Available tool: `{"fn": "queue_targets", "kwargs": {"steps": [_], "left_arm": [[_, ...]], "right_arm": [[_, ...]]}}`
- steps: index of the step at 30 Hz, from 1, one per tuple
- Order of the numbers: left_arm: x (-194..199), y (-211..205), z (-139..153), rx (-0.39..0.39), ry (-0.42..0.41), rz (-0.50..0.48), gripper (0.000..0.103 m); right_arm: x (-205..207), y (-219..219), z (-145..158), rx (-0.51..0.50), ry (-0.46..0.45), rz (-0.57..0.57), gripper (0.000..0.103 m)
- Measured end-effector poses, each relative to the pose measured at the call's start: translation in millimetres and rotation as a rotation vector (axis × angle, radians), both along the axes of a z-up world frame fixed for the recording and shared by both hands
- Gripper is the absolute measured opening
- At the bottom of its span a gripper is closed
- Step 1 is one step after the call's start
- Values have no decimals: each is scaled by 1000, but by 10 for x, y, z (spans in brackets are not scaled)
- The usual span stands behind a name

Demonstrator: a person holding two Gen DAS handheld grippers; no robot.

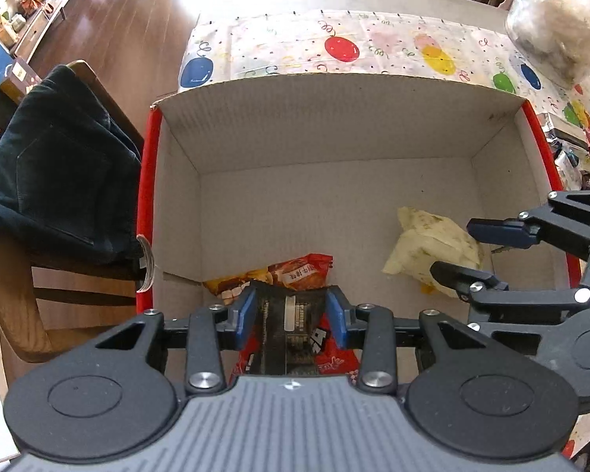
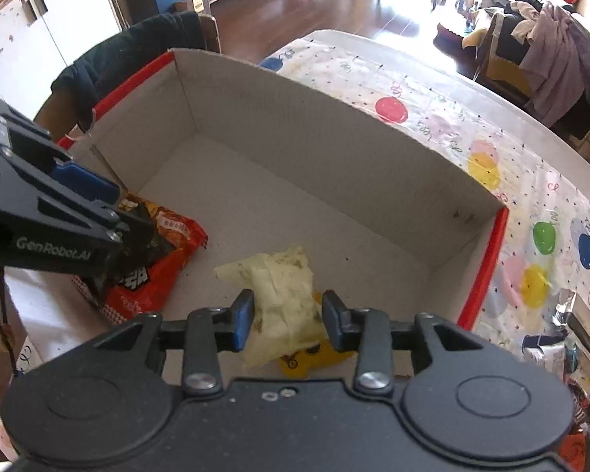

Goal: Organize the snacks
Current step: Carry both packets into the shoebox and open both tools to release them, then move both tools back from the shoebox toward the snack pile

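Matt cardboard box [image 1: 334,126], glossy wrappers [image 1: 295,271]

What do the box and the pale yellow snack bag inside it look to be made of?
Box: corrugated cardboard, matte grey-white inside, glossy red outside; fluting shows at the cut rim. Pale yellow snack bag: probably thin plastic film, crinkled and creased, dull sheen.

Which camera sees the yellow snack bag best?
The right wrist view: the yellow snack bag lies near the middle, between that gripper's fingers, most of it showing. In the left wrist view the bag sits off to the right, partly hidden behind the right gripper.
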State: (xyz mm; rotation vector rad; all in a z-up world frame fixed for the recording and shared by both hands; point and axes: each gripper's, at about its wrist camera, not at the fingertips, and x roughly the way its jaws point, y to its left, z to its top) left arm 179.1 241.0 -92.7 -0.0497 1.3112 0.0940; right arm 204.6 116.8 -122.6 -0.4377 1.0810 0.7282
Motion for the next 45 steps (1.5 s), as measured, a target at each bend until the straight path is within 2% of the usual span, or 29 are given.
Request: {"fn": "queue_targets", "kwargs": {"steps": [3,17,18,20,21,25,27,32,36,41,45], "left_arm": [[-36,-2,61,-21,-26,6,40],[-421,-210,519,-59,-206,-12,42],[-454,-237,557,-57,-220,-17,44],[-522,-296,641,-64,-250,-30,48],[-553,-326,682,-72,-263,-34,50],[-671,-477,830,-101,-317,-66,54],[-725,-572,895,-112,-346,-84,63],[-816,-863,1005,-124,-408,-144,66],[-856,-1130,1032,-122,-449,-191,75],[-848,-1501,1024,-131,-472,-252,77],[-793,-1805,977,-135,-478,-293,84]], "right_arm": [[-9,-87,85,30,1,-13,42],[-261,-543,602,198,-4,-74,44],[-293,-576,647,211,-9,-77,45],[-367,-657,745,235,-27,-89,56],[-398,-706,794,252,-36,-95,65],[-542,-903,969,305,-69,-115,69],[-605,-1009,1025,317,-86,-129,73],[-771,-1346,1142,340,-140,-161,80],[-880,-1642,1168,344,-173,-195,86],[-977,-2070,1147,340,-205,-238,90],[-1023,-2411,1099,339,-213,-272,99]]}}
